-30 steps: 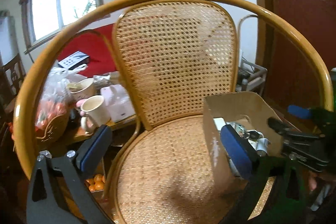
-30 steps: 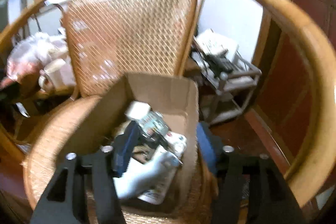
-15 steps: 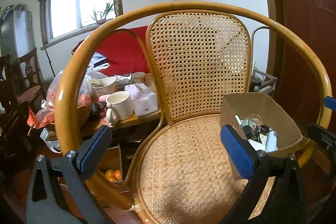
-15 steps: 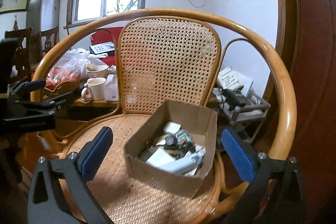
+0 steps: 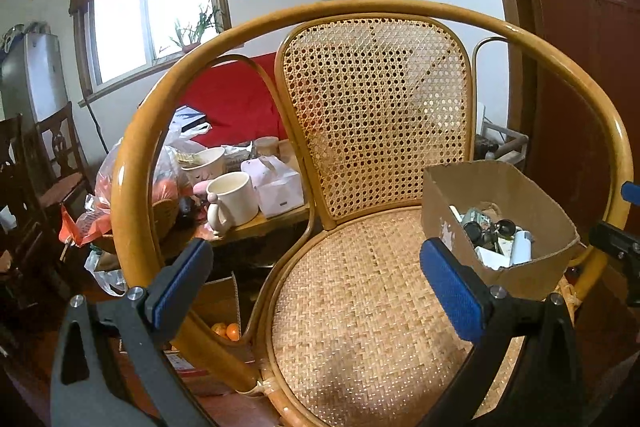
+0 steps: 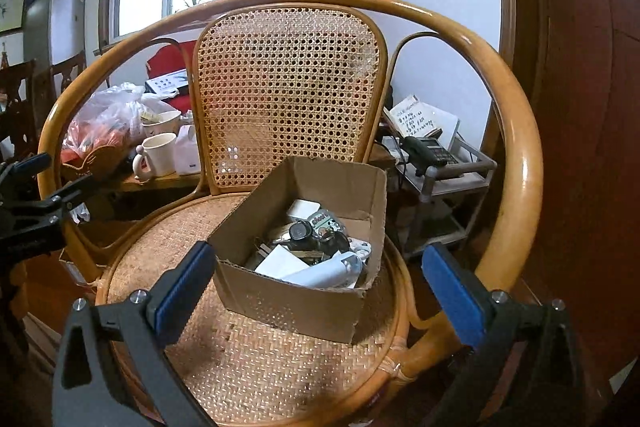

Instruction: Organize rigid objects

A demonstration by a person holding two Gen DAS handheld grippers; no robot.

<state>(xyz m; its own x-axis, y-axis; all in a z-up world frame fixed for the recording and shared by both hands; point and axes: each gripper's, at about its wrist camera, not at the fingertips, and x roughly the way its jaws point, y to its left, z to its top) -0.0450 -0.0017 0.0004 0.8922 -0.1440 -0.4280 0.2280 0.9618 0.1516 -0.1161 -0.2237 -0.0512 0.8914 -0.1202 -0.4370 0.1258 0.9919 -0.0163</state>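
Note:
An open cardboard box (image 6: 320, 183) stands on the right side of the woven seat (image 6: 256, 355) of a rattan chair; it also shows in the left wrist view (image 5: 532, 195). It holds several small rigid items: a white tube (image 6: 328, 269), a white block (image 6: 303, 207), dark round pieces (image 6: 300, 231). My right gripper (image 6: 316, 287) is open and empty, in front of the box. My left gripper (image 5: 320, 287) is open and empty, before the bare left part of the seat (image 5: 360, 307). Each gripper shows at the edge of the other's view.
The chair's curved rattan armrest (image 6: 516, 163) rings the seat. Left of it, a low table holds a white mug (image 5: 234, 201), bowls and bags. A metal cart (image 6: 452, 179) with a phone stands at the right, beside a dark red door (image 6: 580, 107).
Both grippers have pulled back from the chair and box. The right gripper, earlier over the box's contents, now sits in front of it; the whole chair is in view.

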